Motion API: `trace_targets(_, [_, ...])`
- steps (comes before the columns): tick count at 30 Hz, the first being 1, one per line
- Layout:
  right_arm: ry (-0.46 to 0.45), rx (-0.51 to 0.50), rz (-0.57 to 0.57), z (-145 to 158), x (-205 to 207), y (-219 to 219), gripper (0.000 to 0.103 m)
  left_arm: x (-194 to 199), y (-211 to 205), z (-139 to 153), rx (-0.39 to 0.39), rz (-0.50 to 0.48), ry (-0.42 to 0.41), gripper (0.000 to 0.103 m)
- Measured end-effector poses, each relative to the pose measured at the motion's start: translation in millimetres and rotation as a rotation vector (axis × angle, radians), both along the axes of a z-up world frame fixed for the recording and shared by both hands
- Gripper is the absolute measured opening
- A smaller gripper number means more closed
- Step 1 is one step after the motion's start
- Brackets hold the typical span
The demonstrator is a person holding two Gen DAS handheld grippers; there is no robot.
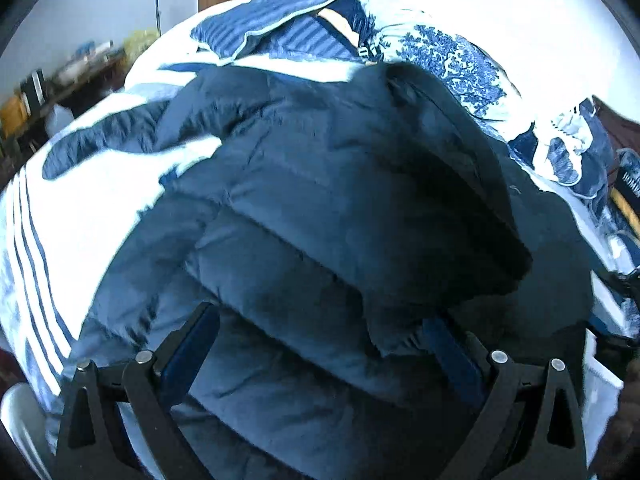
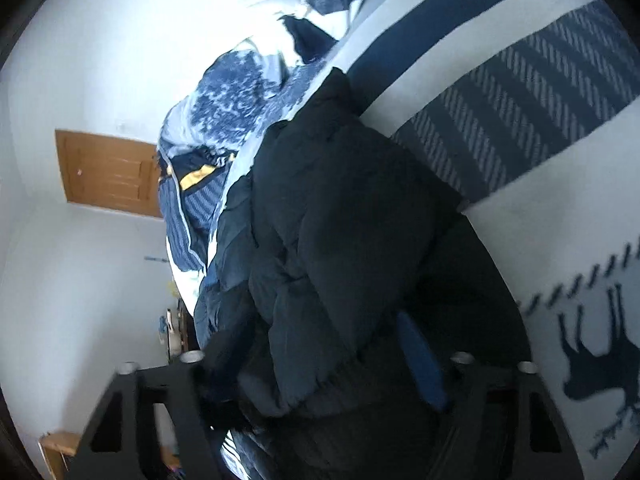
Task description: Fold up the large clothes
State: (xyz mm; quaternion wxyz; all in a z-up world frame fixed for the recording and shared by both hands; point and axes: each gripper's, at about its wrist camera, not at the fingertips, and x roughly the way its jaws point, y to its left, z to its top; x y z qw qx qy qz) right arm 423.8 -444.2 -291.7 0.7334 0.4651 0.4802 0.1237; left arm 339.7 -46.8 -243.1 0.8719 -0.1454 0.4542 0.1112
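Note:
A large dark blue puffer jacket point(image 1: 320, 208) lies spread on the bed, one sleeve point(image 1: 96, 144) stretched out to the left. Its dark hood or flap point(image 1: 452, 184) is folded over on the right. My left gripper point(image 1: 320, 328) hovers over the jacket with its blue-padded fingers point(image 1: 192, 344) wide apart and jacket fabric between them. In the right wrist view the same jacket point(image 2: 352, 240) bulges between my right gripper's fingers point(image 2: 424, 360); that gripper point(image 2: 320, 364) also stands open, the view tilted sideways.
The bed has a white and blue patterned cover point(image 1: 80, 216) with stripes and a deer print point(image 2: 592, 360). A crumpled blue-print quilt point(image 1: 452, 60) and a striped pillow point(image 1: 272, 20) lie beyond the jacket. A wooden door point(image 2: 112, 172) and a cluttered table point(image 1: 60, 80) stand by the walls.

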Motion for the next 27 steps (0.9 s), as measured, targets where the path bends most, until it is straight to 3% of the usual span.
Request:
trace_targets(2, [0.026,0.008,-0.01,-7,9,2,0.052,-6,9,-1,-0.102,0.016,-0.029,0.077])
trace_targets(4, [0.051,0.026,-0.018,-13,13,2,0.051,-14,19,-3,-0.199,0.057,-0.052,0.068])
trace_targets(6, [0.057,0.022,-0.027,-12,13,0,0.051,-16,21,-7,-0.231,0.071,-0.046,0.06])
trace_targets(8, [0.057,0.011,-0.025,-11,11,-1,0.051,-12,25,-11,-0.254,0.073,-0.043,0.032])
trace_targets(9, [0.06,0.005,-0.023,-11,12,0,0.051,-7,26,-12,-0.26,0.072,-0.04,0.026])
trace_targets(10, [0.067,-0.001,-0.024,-11,13,0,0.051,-2,31,-15,-0.28,0.07,-0.033,0.008])
trace_targets(11, [0.067,-0.003,-0.024,-10,14,2,0.051,0,37,-16,-0.307,0.073,-0.029,0.004])
trace_targets(14, [0.074,-0.044,-0.008,-10,23,5,0.048,-3,61,2,-0.367,0.096,-0.082,0.003])
trace_targets(15, [0.086,-0.051,-0.006,-12,25,6,0.039,0,68,8,-0.376,0.094,-0.095,0.003])
trace_targets(16, [0.089,-0.039,0.009,-10,26,8,0.015,6,80,22,-0.42,0.073,-0.112,0.003])
trace_targets(17, [0.074,-0.035,0.029,-4,28,12,0.011,13,91,31,-0.459,0.061,-0.126,0.003])
trace_targets(19, [-0.011,-0.112,0.045,26,27,22,0.01,25,105,50,-0.467,0.044,-0.158,0.003])
trace_targets(22, [-0.092,-0.14,0.086,58,34,43,0.009,47,119,57,-0.388,0.045,-0.157,0.003])
trace_targets(25, [-0.08,-0.183,0.141,53,45,65,0.009,67,125,22,-0.306,0.004,-0.06,0.006])
trace_targets(27, [-0.02,-0.228,0.182,24,54,80,0.01,65,127,-2,-0.291,-0.033,0.015,0.01])
